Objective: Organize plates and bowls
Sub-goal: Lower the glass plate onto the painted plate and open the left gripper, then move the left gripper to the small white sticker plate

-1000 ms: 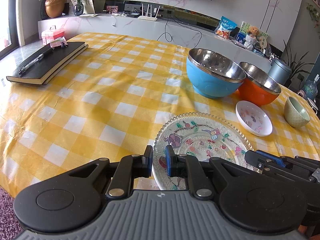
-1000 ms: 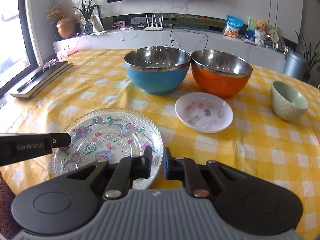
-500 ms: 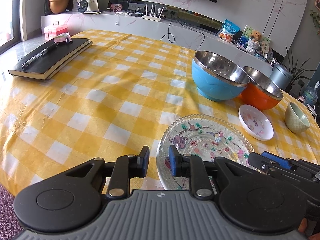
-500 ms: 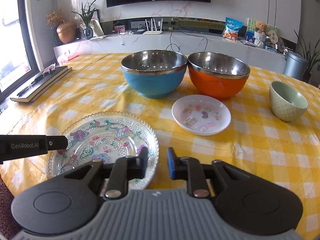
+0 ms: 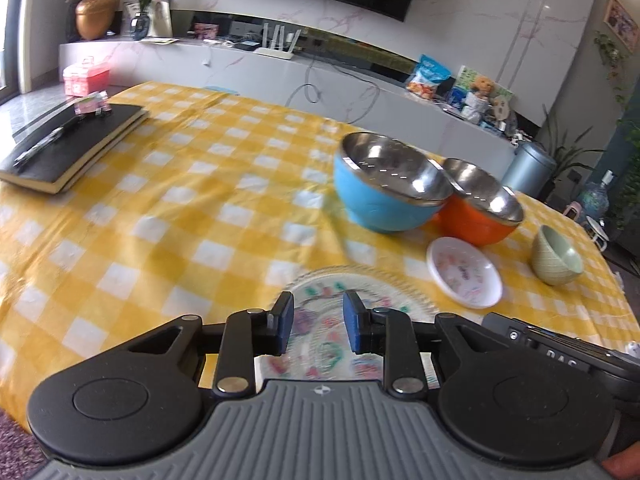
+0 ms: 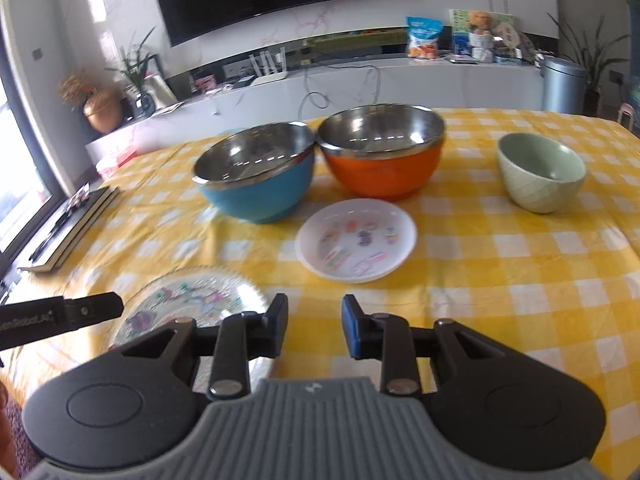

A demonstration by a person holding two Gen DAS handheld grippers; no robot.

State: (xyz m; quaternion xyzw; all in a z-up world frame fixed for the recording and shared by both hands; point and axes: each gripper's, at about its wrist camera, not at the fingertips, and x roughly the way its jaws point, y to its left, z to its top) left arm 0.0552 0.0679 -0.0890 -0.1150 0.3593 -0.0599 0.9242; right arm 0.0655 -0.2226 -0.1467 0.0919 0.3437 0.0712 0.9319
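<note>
A patterned glass plate (image 5: 320, 320) (image 6: 192, 300) lies at the table's near edge. My left gripper (image 5: 318, 326) is open and empty above its near part. My right gripper (image 6: 314, 330) is open and empty over the cloth, just right of the glass plate. A small white plate (image 6: 356, 238) (image 5: 464, 276) lies beyond it. A blue steel bowl (image 6: 256, 176) (image 5: 388, 184) and an orange steel bowl (image 6: 384, 152) (image 5: 480, 208) stand side by side behind. A green ceramic bowl (image 6: 542, 176) (image 5: 556, 256) sits to the right.
The table has a yellow checked cloth (image 5: 180, 208). A black notebook with a pen (image 5: 68, 144) (image 6: 68, 232) lies at the far left. A white counter with clutter runs behind the table. The left gripper's body (image 6: 60, 316) shows at the right view's left edge.
Both grippers have opened wider, from nearly closed to open. Both have lifted and tilted a little, and the views are blurred by motion. The dishes have not moved.
</note>
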